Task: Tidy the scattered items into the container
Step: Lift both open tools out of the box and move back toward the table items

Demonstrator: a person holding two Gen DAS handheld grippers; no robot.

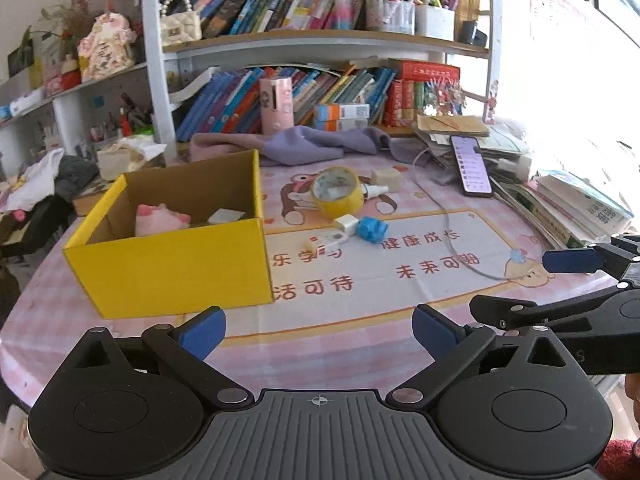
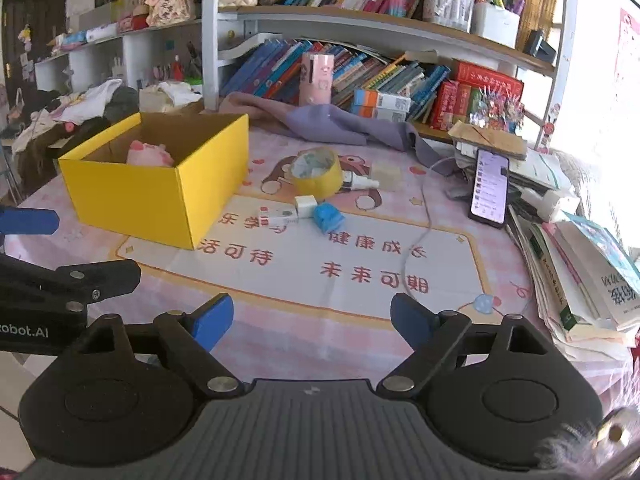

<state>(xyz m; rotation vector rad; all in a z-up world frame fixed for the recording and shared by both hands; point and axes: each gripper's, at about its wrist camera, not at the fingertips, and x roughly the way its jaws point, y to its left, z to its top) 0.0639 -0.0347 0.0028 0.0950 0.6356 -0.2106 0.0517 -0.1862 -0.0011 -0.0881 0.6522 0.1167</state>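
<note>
A yellow cardboard box stands open on the pink table mat, with a pink plush toy inside. Right of it lie a yellow tape roll, a small white spray bottle, a beige block, a white charger plug, a blue crumpled item and a small white stick-shaped item. My left gripper is open and empty near the table's front edge. My right gripper is open and empty, beside it.
A phone leans on stacked papers and books at the right. A white cable runs across the mat. A purple cloth lies behind the items, in front of crowded bookshelves.
</note>
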